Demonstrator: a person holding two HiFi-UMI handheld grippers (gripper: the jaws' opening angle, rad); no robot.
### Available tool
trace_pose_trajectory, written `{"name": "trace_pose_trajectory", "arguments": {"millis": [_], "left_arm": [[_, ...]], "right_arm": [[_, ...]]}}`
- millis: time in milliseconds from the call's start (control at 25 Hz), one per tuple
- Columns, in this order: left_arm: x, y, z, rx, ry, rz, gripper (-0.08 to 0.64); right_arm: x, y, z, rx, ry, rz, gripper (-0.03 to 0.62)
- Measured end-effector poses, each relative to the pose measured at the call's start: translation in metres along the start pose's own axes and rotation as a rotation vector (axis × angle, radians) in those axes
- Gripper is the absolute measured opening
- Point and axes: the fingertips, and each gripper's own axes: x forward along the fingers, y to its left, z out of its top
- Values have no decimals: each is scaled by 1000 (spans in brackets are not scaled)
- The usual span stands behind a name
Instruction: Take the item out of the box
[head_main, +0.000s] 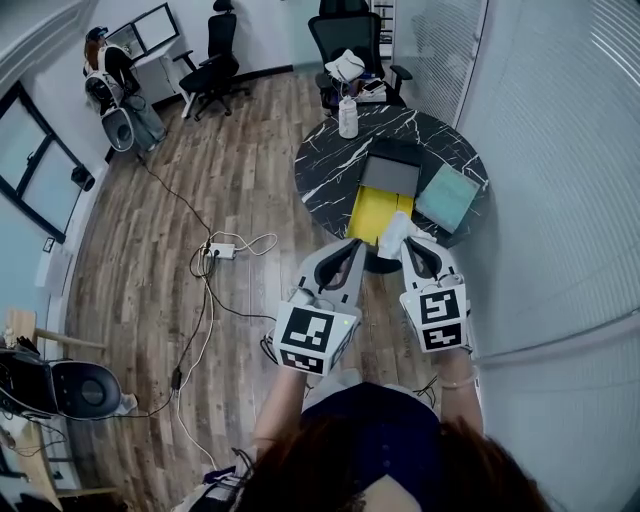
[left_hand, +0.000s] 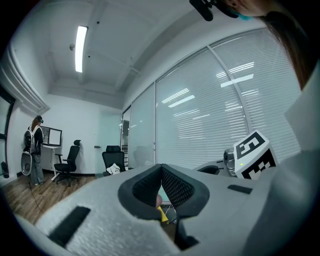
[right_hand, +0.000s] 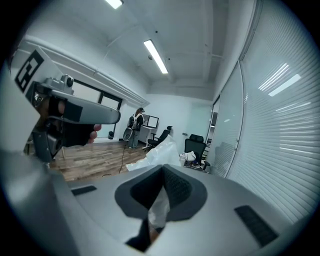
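The right gripper (head_main: 408, 240) is pinching white plastic wrapping (head_main: 393, 228) (jaws tight) by the yellow box (head_main: 368, 215). The left gripper (head_main: 350, 248) is hanging shut, empty.

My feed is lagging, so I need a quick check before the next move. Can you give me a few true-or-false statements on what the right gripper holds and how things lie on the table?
1. The right gripper is shut on a crumpled white plastic wrapper. True.
2. The table is square and made of light wood. False: it is a round black marble table with white veins.
3. A flat teal square piece lies to the right of the open dark grey box. True.
4. The white bottle lies inside the box. False: it stands outside it, at the table's far edge.
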Motion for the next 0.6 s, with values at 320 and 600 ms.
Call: {"name": "trace_pose_trajectory", "arguments": {"millis": [320,600], "left_arm": [[-4,-22,7,22,11,7,28],[-10,-42,9,22,17,18,28]], "right_arm": [[-27,-9,8,17,-33,8,25],[-54,-14,12,42,-66,12,25]]}}
